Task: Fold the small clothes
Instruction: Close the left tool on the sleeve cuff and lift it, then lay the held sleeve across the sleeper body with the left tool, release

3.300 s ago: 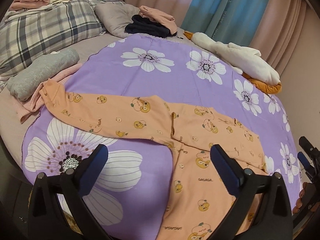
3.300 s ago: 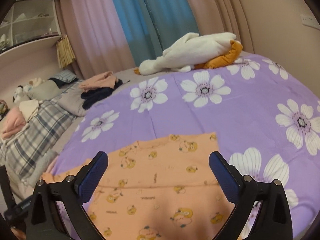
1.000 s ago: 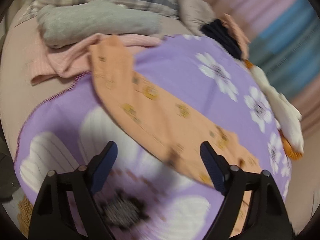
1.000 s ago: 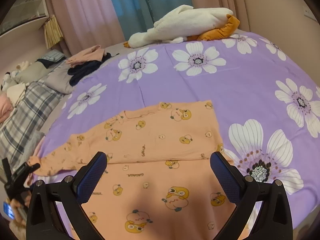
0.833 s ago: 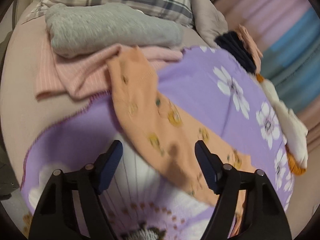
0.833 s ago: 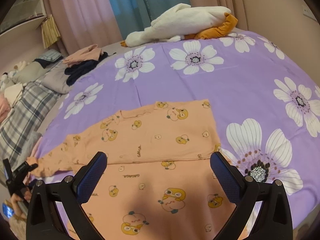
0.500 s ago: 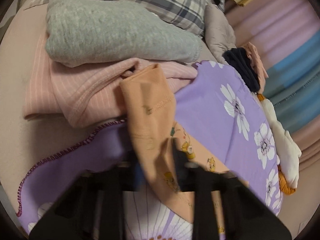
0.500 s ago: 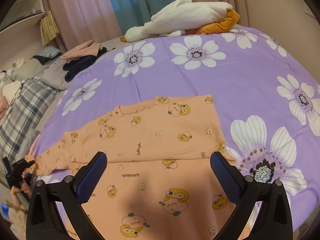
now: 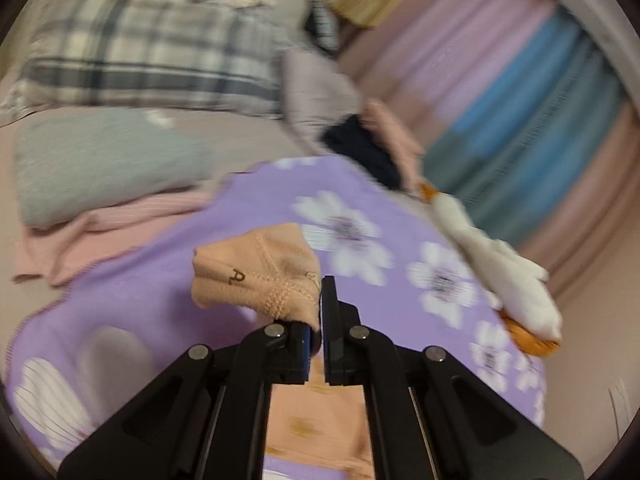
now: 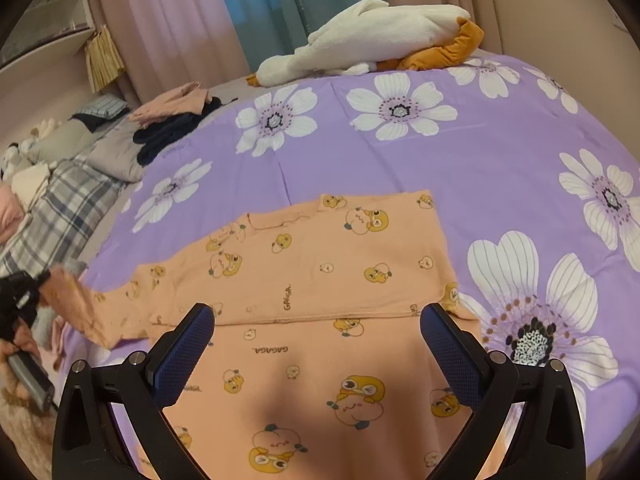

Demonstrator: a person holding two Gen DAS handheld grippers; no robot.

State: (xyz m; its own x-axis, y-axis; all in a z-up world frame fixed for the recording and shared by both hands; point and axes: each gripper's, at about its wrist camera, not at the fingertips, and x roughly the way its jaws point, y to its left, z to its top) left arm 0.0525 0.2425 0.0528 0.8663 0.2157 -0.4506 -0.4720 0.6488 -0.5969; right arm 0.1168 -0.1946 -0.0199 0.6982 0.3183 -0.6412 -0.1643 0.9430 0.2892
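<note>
An orange baby garment (image 10: 320, 264) printed with cartoon ducks lies spread on the purple flowered blanket (image 10: 460, 152). Its long sleeve (image 10: 120, 300) stretches to the left. My left gripper (image 9: 320, 312) is shut on the sleeve's cuff (image 9: 256, 276) and holds it lifted above the blanket. It also shows at the left edge of the right wrist view (image 10: 24, 292). My right gripper (image 10: 316, 340) is open and empty, hovering over the garment's body near the front edge.
A white and orange plush (image 10: 380, 36) lies at the blanket's far edge. Dark and pink clothes (image 10: 172, 116) sit at the back left. A folded grey item (image 9: 100, 164) on a pink cloth (image 9: 100, 232) and a plaid pillow (image 9: 132, 60) lie left of the blanket.
My left gripper moved to the sleeve's end, shut on the cuff and lifted it off the pink cloth. The right gripper stayed open over the garment.
</note>
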